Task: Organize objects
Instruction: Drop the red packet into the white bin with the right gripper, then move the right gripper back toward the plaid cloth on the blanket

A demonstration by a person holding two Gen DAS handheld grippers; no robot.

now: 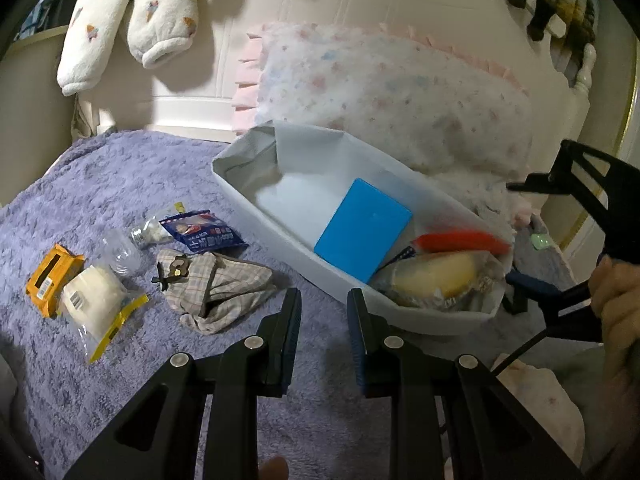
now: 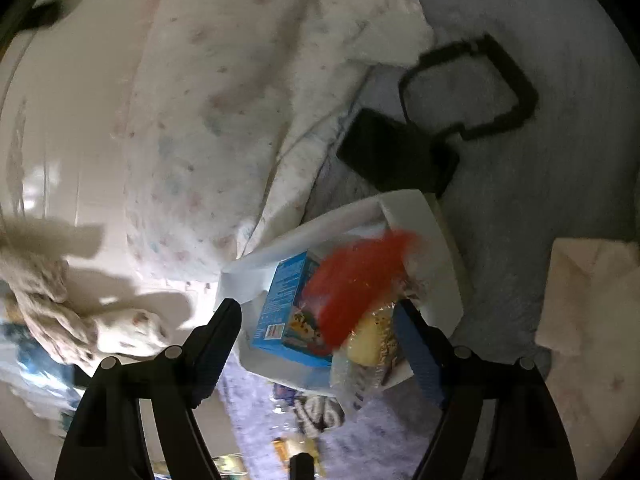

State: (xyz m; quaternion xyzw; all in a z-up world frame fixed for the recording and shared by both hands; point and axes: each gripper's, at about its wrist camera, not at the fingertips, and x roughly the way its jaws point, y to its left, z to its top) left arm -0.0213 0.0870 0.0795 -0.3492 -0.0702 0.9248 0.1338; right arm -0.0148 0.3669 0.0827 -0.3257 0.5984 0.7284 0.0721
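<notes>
white bin (image 1: pixel 256 200) on the bed holds the blue box (image 1: pixel 362 230), a blurred red packet (image 1: pixel 460 241) and a wrapped bun. right tool (image 2: pixel 320 312) gapes wide above it, empty; left tool (image 1: pixel 324 300) narrower, empty. next: the checked cloth (image 1: pixel 224 288) left of the bin.

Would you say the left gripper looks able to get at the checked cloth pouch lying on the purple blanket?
Probably yes. The left gripper is open and empty, and the checked pouch lies just ahead to its left on the blanket, uncovered, with the white bin off to the other side.

Black tongs (image 1: pixel 324 312), blue ridged pads (image 1: pixel 290 344) (silver screws); bare-skinned hand (image 1: pixel 616 304).
</notes>
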